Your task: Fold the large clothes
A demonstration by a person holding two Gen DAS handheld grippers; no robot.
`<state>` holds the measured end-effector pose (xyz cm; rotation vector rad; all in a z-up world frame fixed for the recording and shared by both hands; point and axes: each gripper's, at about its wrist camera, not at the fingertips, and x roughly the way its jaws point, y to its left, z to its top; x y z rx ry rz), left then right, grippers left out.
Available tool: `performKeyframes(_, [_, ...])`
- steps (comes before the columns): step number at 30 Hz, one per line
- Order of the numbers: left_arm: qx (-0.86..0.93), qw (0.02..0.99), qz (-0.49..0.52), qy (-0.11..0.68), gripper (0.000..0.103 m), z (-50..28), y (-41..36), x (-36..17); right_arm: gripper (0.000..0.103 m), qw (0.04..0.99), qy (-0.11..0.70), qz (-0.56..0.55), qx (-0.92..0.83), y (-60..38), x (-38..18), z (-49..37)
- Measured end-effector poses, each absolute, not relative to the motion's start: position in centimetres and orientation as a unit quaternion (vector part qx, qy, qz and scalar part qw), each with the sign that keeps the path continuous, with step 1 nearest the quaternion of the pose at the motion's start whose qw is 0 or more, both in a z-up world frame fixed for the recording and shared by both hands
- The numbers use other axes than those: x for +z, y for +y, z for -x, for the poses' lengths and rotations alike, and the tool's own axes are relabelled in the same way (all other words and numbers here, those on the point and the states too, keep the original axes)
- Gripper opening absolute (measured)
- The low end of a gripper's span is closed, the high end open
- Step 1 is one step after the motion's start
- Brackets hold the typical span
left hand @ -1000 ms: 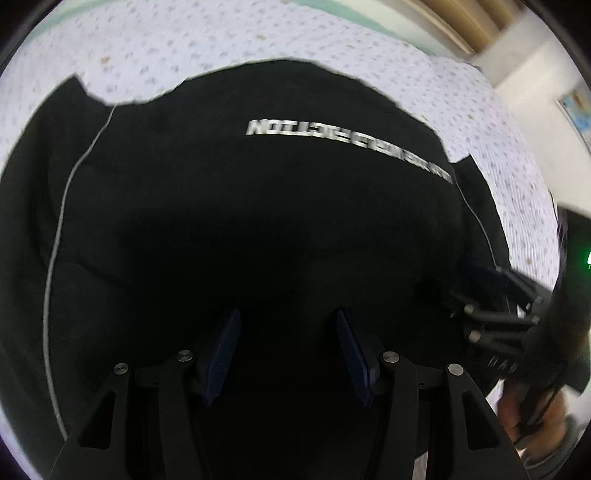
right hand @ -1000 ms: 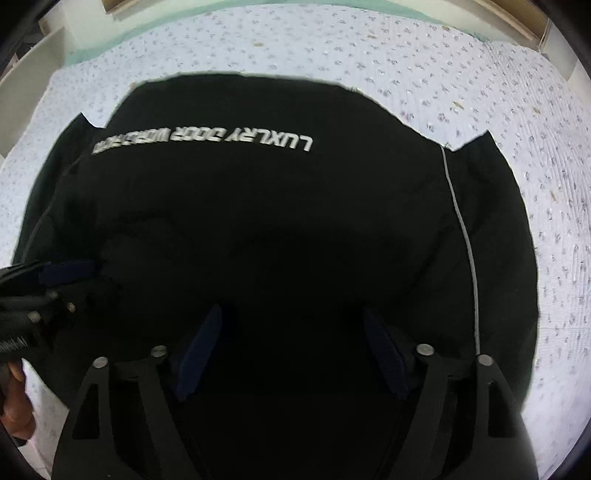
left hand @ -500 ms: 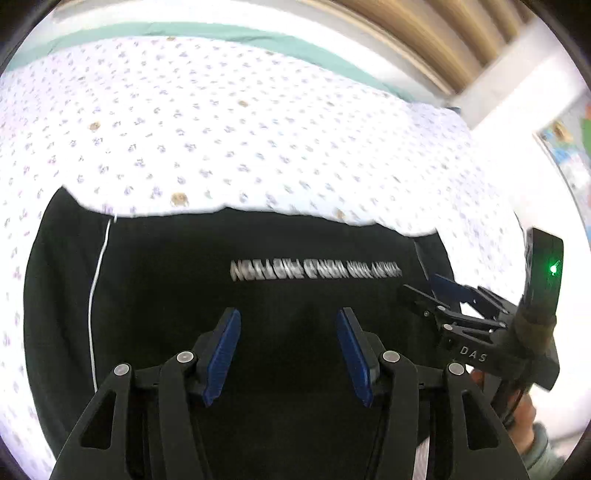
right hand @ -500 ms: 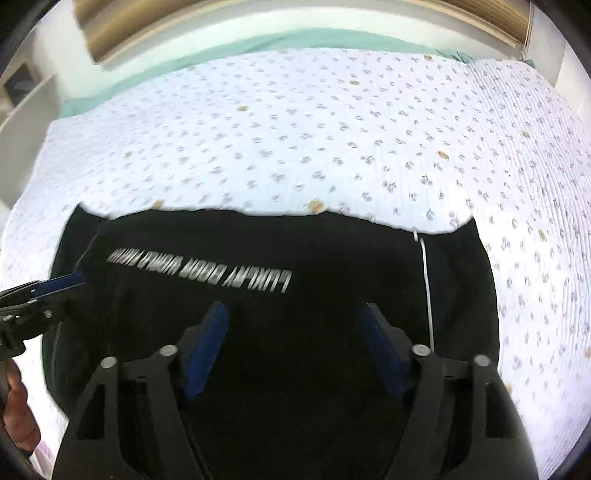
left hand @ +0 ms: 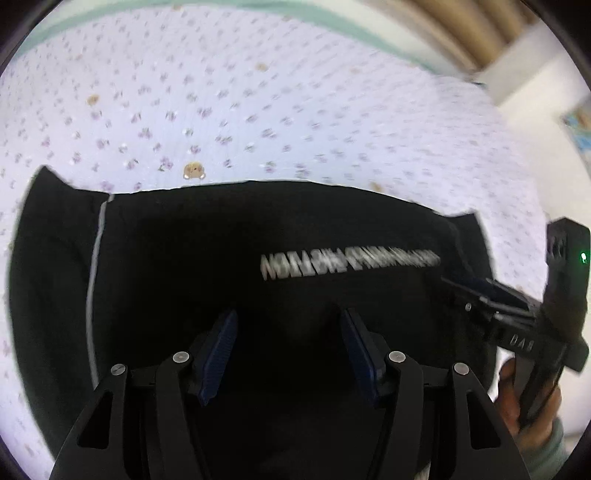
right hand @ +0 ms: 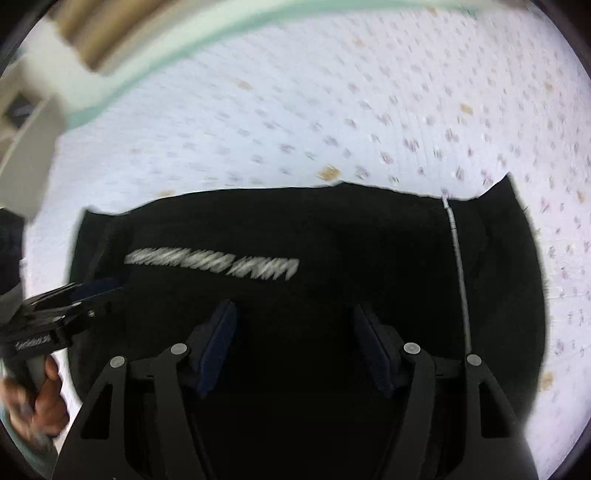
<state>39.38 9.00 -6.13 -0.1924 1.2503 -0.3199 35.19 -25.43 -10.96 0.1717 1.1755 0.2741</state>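
A large black garment [left hand: 207, 251] with a line of white lettering and a thin white side stripe lies spread on a flowered bedsheet [left hand: 229, 110]. It also fills the lower half of the right wrist view [right hand: 332, 236]. My left gripper [left hand: 288, 328] is open and empty, hovering over the garment's near part. My right gripper [right hand: 291, 321] is open and empty over the same garment. Each gripper shows in the other's view: the right one [left hand: 491, 299] at the garment's right edge, the left one [right hand: 77, 299] at its left edge. The frames are blurred.
The white sheet with small purple flowers [right hand: 332, 110] covers the bed beyond the garment. A green band [right hand: 155, 48] and a wooden headboard [left hand: 465, 33] run along the far edge. A pale piece of furniture [right hand: 26, 147] stands at the left.
Both grippers have pulled back and up from the garment, so much more of the bedsheet shows beyond it. Both stay open. The garment lies in the same place.
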Motion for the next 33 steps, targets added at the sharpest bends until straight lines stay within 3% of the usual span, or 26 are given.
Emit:
performKeyframes(6, [-0.164,0.791,0.048,0.587,0.064,-32.3,8.9,-6.1,0.075,0.830,0.535,-0.019,0.154,-23.8,-8.7,-27.6])
performKeyframes(14, [-0.134,0.785,0.043,0.603,0.066,-29.1,10.6,-11.5,0.075,0.805,0.581,0.059,0.108,-19.8,-15.4,-25.9])
performKeyframes(20, [-0.118,0.797,0.021,0.592,0.066,-28.6,11.3,-7.8,0.075,0.810,0.577,0.011,0.102,-22.1,-12.2,-25.8])
performKeyframes(27, [-0.038,0.837,0.101,0.537,0.066,-28.4,21.2,-2.6,0.079,0.851,0.522,-0.020,0.053,-28.4,-7.2,-26.9])
performKeyframes(33, [-0.019,0.798,0.215,0.563,0.066,-29.6,29.1,-4.4,0.080,0.856,0.517,-0.034,0.003,-32.8,-6.8,-28.5])
